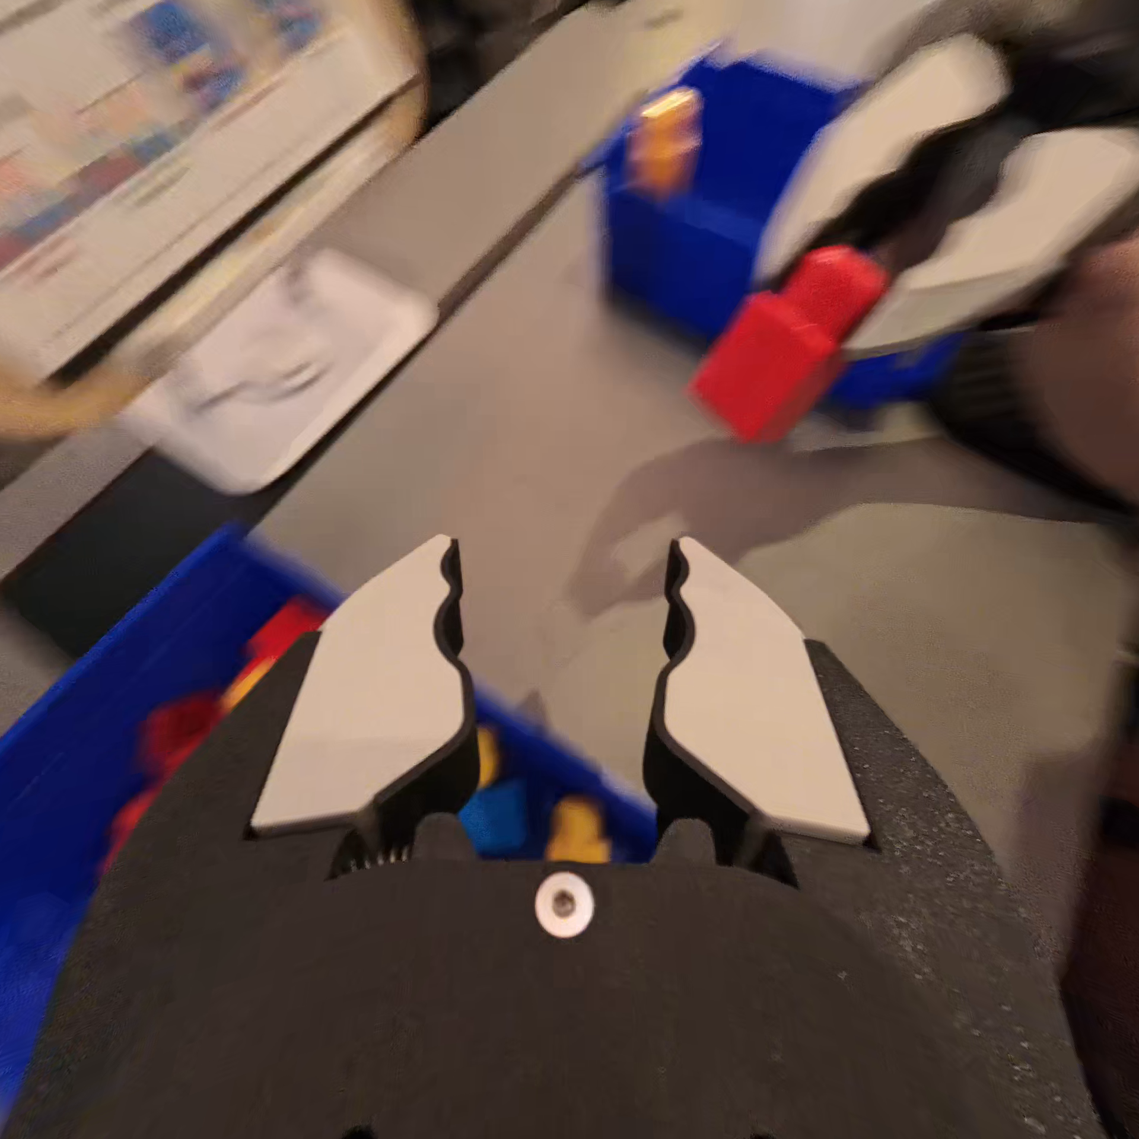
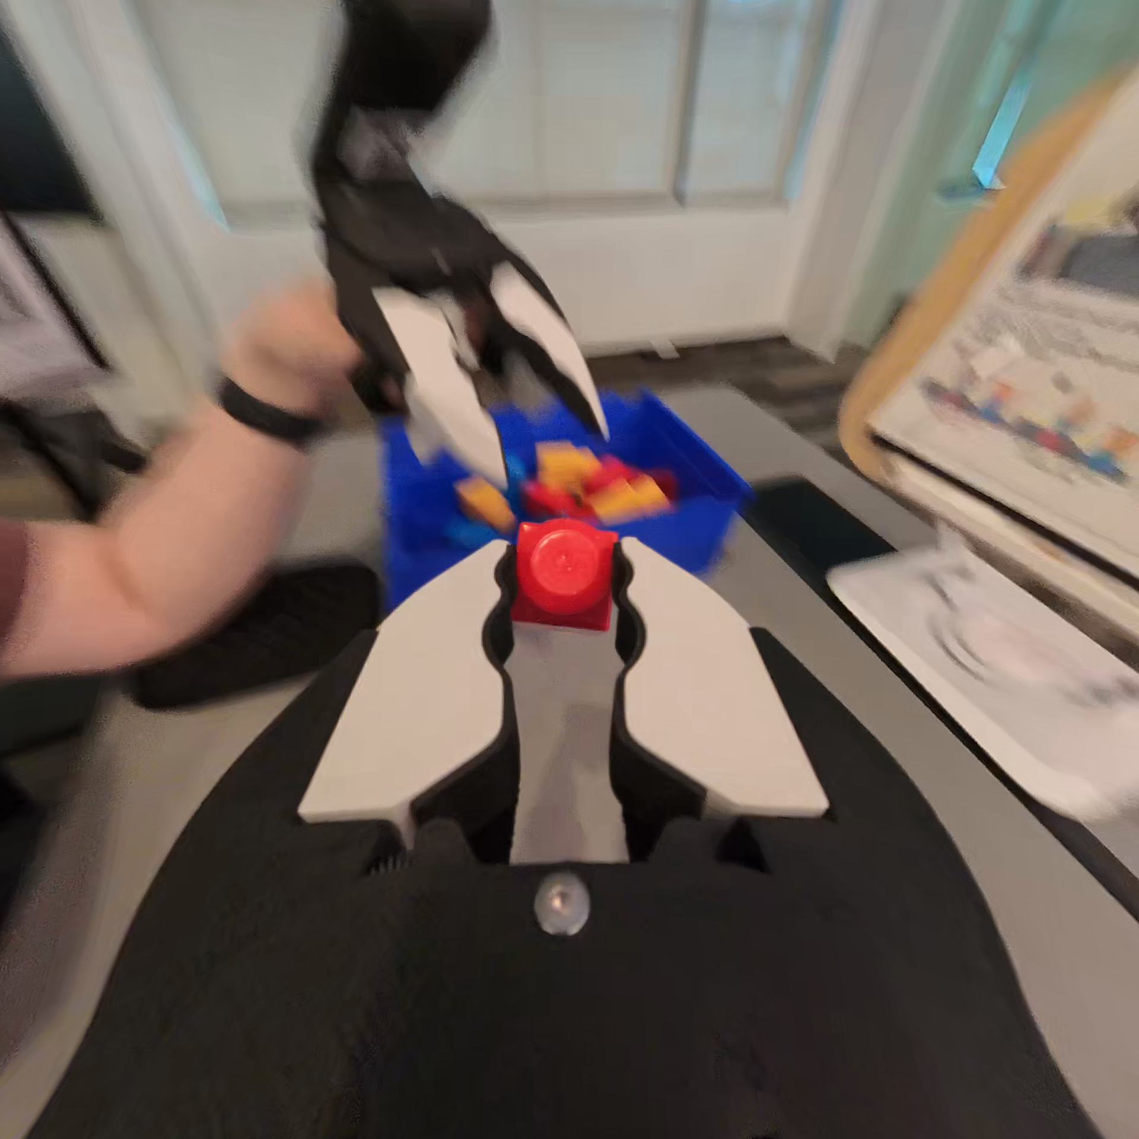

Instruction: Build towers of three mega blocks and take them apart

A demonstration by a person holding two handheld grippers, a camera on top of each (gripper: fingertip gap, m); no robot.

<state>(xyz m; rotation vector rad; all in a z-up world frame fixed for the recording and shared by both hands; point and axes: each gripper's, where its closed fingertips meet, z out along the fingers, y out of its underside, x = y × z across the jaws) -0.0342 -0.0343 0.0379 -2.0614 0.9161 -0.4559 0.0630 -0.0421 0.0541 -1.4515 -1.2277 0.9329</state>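
Nowhere legible writing, right tool gripping red block, stud embossing blurred

The left wrist view rides on the left gripper, close above a blue bin at its lower left, facing along its fingers across the grey table toward the right gripper and a second blue bin behind it. The right wrist view sits on the right gripper and faces back across the same table at the left gripper over its bin. Both views share the tabletop, the white tray and a blurred poster board
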